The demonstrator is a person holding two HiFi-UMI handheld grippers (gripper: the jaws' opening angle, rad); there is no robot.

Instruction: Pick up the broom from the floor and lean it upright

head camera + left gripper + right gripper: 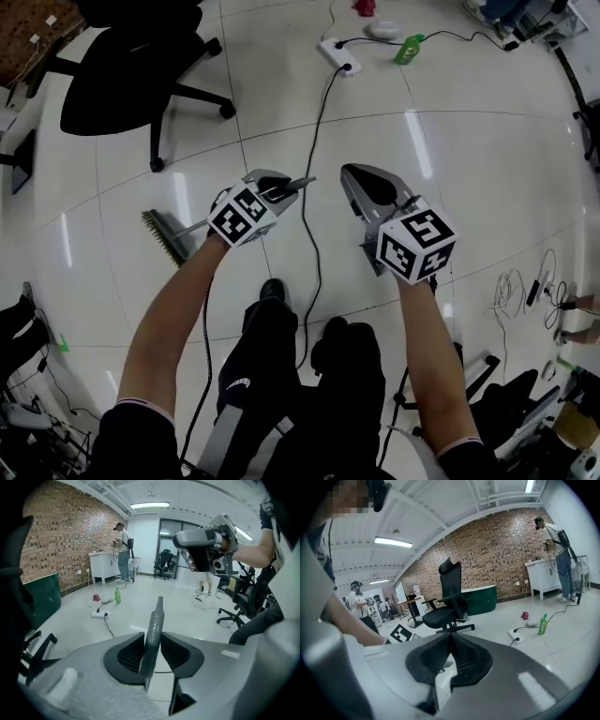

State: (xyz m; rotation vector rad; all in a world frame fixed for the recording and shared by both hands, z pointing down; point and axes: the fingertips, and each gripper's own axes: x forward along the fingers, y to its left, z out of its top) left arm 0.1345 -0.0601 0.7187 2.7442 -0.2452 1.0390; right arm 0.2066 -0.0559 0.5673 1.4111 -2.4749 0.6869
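Lift in hand: left gripper clamps the broom handle; right gripper closed, empty. Next: stand it upright.

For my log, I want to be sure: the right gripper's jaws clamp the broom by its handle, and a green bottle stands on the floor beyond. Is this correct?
Not quite: it is the left gripper whose jaws clamp the broom by its handle, as the left gripper view shows. The right gripper is shut and empty. The bottle does stand on the floor.
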